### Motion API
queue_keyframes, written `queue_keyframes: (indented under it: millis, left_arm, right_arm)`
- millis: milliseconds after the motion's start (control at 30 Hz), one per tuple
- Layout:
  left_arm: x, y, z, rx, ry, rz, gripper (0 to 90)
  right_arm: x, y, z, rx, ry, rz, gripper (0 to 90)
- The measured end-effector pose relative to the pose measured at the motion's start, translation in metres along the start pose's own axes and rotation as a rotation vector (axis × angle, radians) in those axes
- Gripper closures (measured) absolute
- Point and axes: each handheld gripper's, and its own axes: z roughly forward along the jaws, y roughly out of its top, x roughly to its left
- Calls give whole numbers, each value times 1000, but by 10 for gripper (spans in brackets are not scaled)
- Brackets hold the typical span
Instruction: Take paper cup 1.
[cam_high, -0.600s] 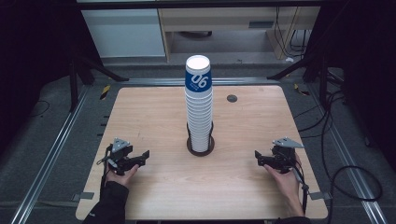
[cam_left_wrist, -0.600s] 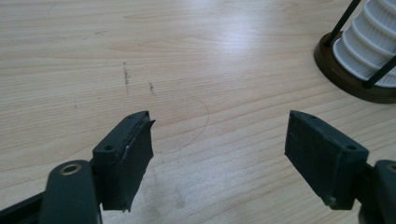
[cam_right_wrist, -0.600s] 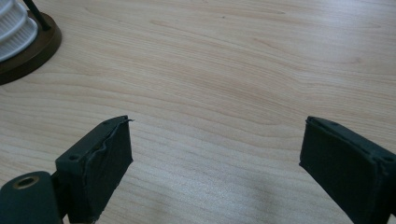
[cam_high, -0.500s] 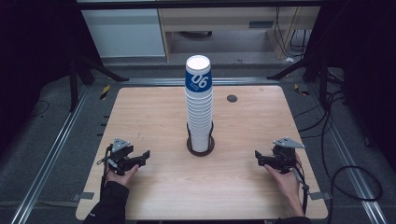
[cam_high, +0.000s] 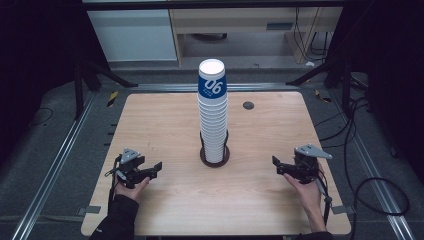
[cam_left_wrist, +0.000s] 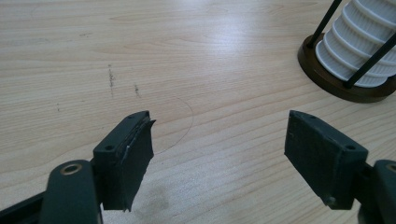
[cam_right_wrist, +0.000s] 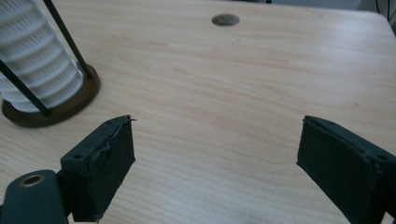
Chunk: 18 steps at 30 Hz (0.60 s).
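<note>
- At frame centre of the high view, cup stack (cam_high: 213, 112) stands whole in its holder (cam_high: 215, 156); nothing removed.
- Left gripper (cam_high: 152, 170) at lower left and right gripper (cam_high: 279, 166) at lower right: jaws spread, empty, well apart from stack.
- Judged: work not begun.

The counter (cam_high: 165, 120) is pale wood with rounded corners. A small dark round hole (cam_high: 248, 105) sits near its far edge, right of the middle. Metal rails (cam_high: 60, 155) run along both sides, cables (cam_high: 367, 150) trail on the floor at right, and cabinets (cam_high: 135, 35) stand beyond.
</note>
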Motion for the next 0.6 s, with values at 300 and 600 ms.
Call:
queue_keyframes:
  millis: [300,600]
  left_arm:
    - [-1,2,-3,-13,-7,-3,227]
    - [1,3,-5,-22,-10,-12,223]
  right_arm:
    - [5,33,-23,-142,42,0,134]
    - [14,71,-42,-265,108,7,137]
